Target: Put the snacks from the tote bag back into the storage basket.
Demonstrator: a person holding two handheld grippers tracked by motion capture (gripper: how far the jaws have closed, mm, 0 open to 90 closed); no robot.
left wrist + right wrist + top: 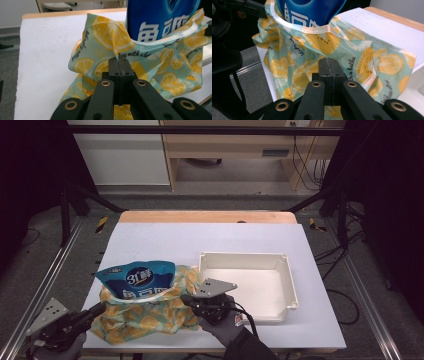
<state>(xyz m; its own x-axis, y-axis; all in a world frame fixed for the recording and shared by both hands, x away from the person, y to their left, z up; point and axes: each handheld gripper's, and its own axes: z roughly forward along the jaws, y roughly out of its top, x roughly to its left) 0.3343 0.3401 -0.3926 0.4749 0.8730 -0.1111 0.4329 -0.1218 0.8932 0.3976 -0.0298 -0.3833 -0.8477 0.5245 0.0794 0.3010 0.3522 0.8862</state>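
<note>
Black jaws, left gripper (119, 65): pressed together at the tips, with a fold of the lemon-print bag (140, 62) pinched between them (the fabric puckers right at the pads).
Black jaws, right gripper (329, 65): likewise closed tight on a fold of the same bag, the cloth rising in a crease from the tips.
Left gripper in the high view (95, 310): enters from the lower left corner and meets the bag's left lower edge; a grey three-cornered plate sits on its body.
Right gripper in the high view (186, 298): held by a gloved hand (225, 322) at the bottom centre, its tips at the bag's right side.
Lemon-print bag: pale green fabric with yellow citrus slices and a cream hem, lying crumpled at the near left of the white table top (165, 242), mouth facing away from the person.
Blue packet (136, 277): glossy, with white lettering, standing in the bag's mouth and projecting above the hem (lower part hidden by fabric).
White tray (292, 285): shallow and rectangular, just beside the bag on its right, touching or nearly so.
Surroundings: wooden strip (207, 216) along the far edge of the table.
</note>
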